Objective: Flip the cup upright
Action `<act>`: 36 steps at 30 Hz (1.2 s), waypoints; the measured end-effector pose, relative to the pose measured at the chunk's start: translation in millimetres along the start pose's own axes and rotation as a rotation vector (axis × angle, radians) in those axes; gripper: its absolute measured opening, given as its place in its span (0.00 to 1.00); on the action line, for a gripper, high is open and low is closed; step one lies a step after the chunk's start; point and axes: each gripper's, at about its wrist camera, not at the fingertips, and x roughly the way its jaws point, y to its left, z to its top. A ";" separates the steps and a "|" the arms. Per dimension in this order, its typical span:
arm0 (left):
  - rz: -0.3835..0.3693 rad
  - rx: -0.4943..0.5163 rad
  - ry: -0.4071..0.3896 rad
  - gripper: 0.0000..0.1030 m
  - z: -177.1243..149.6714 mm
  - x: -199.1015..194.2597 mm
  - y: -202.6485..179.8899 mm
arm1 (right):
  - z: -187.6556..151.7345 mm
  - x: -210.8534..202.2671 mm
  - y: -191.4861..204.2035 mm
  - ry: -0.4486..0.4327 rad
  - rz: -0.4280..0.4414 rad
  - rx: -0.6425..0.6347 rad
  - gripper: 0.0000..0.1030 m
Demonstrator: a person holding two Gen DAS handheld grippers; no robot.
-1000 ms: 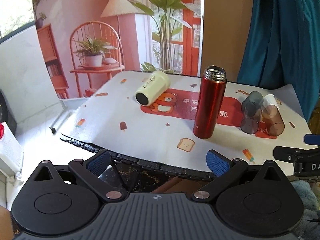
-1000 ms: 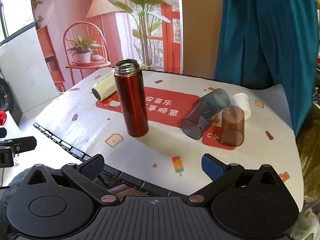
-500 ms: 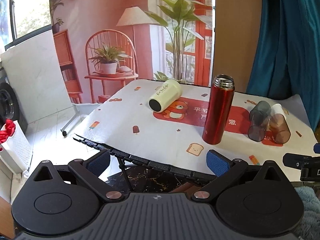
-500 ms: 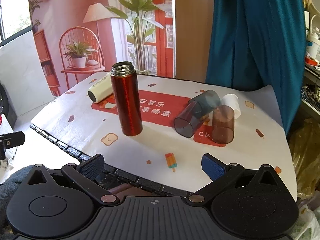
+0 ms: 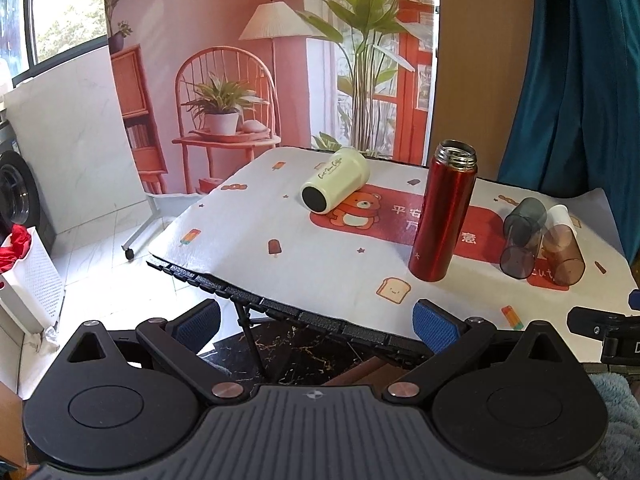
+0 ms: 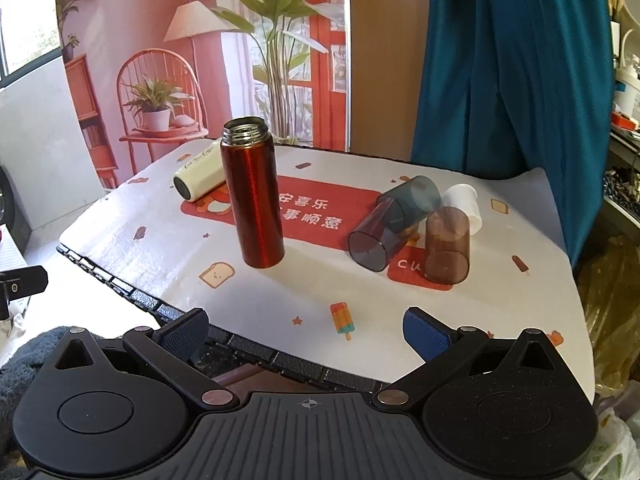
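cups on their sides: a cream mug [image 5: 335, 185] lies far left on the worktop [image 5: 248, 256], dark base facing the cameras, over the bear print. a grey tumbler [image 6: 394, 222] lies at the right, open mouth toward the near edge, and a white cup [image 6: 464, 206] lies behind it, half hidden. a brown tumbler [image 6: 447, 245] stands mouth-down just beside the grey one, looks touching it, cannot be sure. any of these could be the cup to flip; which one is meant cannot be told.

a red flask [image 5: 443, 210] stands upright between the mug and the tumbler cluster, lid off, apart from both. it already stands right, so likely not the target.

left gripper [image 5: 316, 322]: jaws spread wide, nothing between the blue pads, held back off the near edge of the worktop, pointing between mug and flask. right gripper [image 6: 306, 330]: also spread wide and empty, held low at the near edge, facing the tumblers.

judgement: nothing flipped yet, approach stage. each gripper sits nearest its own side's cups, which probably explains the split. the lying cups can roll when nudged; the flask is tall and easy to knock over on a reach past it.
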 end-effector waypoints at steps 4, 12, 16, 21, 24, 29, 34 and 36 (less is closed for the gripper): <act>0.004 0.002 0.001 1.00 0.0 -0.5 0.2 | -0.2 0.7 -0.7 0.002 0.000 0.003 1.00; 0.007 0.007 -0.001 1.00 -0.5 -1.9 0.4 | -1.4 3.1 -1.2 0.005 0.001 0.004 1.00; 0.007 0.008 0.001 1.00 -0.6 -1.9 0.8 | -2.2 3.7 -0.8 0.007 0.000 0.003 1.00; 0.010 0.006 0.001 1.00 -0.8 -1.8 1.2 | -2.1 3.8 -1.5 0.007 -0.001 0.004 1.00; 0.015 0.005 -0.002 1.00 -1.2 -2.2 1.7 | -2.1 4.7 -1.9 0.010 -0.003 0.007 1.00; 0.018 0.008 -0.002 1.00 -1.3 -3.2 1.7 | -1.9 4.8 -2.1 0.010 -0.003 0.008 1.00; 0.019 0.007 -0.001 1.00 -0.8 -4.0 2.4 | -1.5 5.9 -2.7 0.015 -0.004 0.013 1.00; 0.019 0.007 -0.001 1.00 -0.8 -4.0 2.3 | -1.0 5.8 -3.3 0.016 -0.004 0.013 1.00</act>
